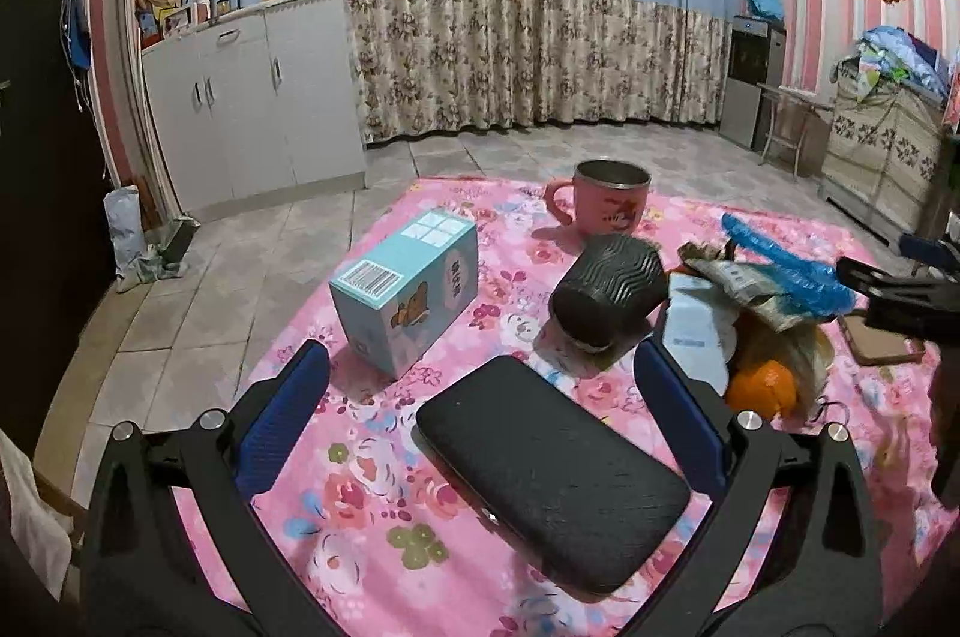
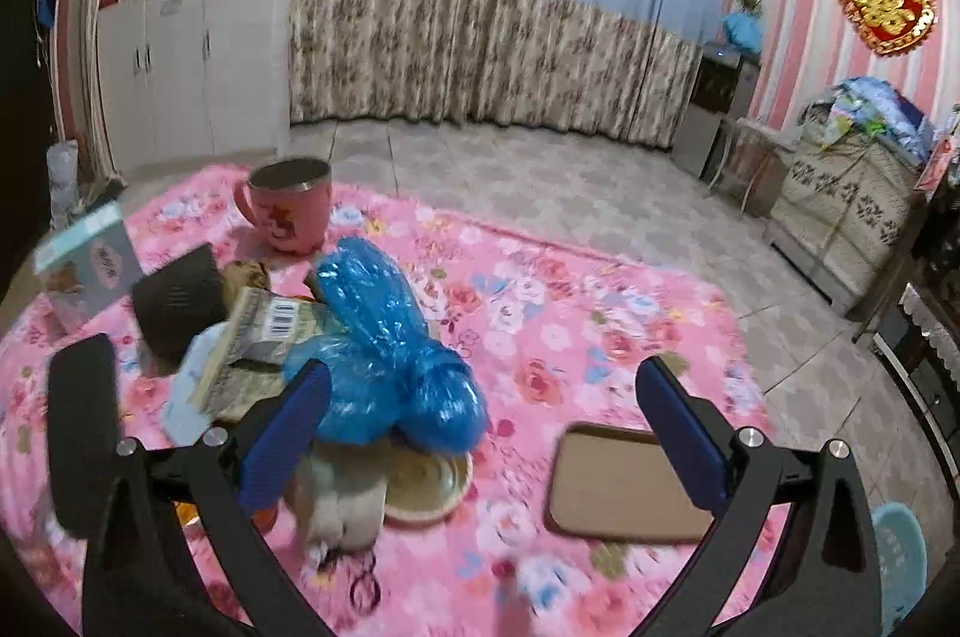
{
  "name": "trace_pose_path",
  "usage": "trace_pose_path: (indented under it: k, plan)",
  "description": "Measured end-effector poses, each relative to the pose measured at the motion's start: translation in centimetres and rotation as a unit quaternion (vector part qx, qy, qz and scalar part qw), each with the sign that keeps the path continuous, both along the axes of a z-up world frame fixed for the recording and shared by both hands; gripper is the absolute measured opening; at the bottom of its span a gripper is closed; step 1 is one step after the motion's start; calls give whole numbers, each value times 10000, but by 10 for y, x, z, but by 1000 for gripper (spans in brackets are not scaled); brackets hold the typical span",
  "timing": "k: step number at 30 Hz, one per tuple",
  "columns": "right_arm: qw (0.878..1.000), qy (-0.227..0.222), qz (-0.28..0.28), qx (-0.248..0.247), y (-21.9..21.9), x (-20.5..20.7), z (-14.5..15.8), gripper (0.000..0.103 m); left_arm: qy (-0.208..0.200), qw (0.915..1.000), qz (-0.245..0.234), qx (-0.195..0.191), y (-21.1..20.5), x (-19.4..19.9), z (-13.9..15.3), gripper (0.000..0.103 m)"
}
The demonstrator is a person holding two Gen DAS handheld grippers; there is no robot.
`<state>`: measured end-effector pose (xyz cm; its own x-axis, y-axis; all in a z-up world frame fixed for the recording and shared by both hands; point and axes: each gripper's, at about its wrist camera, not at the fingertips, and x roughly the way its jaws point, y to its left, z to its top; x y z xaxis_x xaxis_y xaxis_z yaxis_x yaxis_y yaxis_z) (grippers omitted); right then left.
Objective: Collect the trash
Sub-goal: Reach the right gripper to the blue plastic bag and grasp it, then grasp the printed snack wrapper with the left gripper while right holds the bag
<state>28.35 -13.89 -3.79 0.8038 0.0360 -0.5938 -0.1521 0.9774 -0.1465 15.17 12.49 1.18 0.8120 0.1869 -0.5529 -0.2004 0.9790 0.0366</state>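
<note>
Right tool (image 2: pixel 483 421), jaws wide and empty, is the nearer one: the blue plastic bag (image 2: pixel 384 337) of the trash pile sits just inside its left finger, running toward the frame's upper left.

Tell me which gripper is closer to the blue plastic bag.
Right. The right gripper has its left finger against the blue plastic bag; the left gripper straddles the black case, off to the bag's left.

Pink floral blanket (image 1: pixel 372 463) on tiled floor (image 1: pixel 198 277), bearing pink mug (image 1: pixel 606 205), blue box (image 1: pixel 408 292), black case (image 1: pixel 552 475), brown tray (image 2: pixel 624 484), trash heap (image 2: pixel 360 337)
</note>
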Motion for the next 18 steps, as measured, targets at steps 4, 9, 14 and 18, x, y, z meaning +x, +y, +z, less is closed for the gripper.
trace_pose_path:
  k: [4,9,14,18]
  plan:
    - [9988,369,112,306,0,14,-17,99,171,9998,-80,5,0,3,-11,98]
    - [9973,486,394,392,9,15,-24,71,250,9995,-175,-72,0,5,-17,98]
    - [9962,432,629,431,8,6,-21,28,204,9996,-136,-138,-3,7,-12,98]
    - [9962,185,662,542,-5,-5,-6,22,191,9992,-178,-291,-7,12,-5,98]
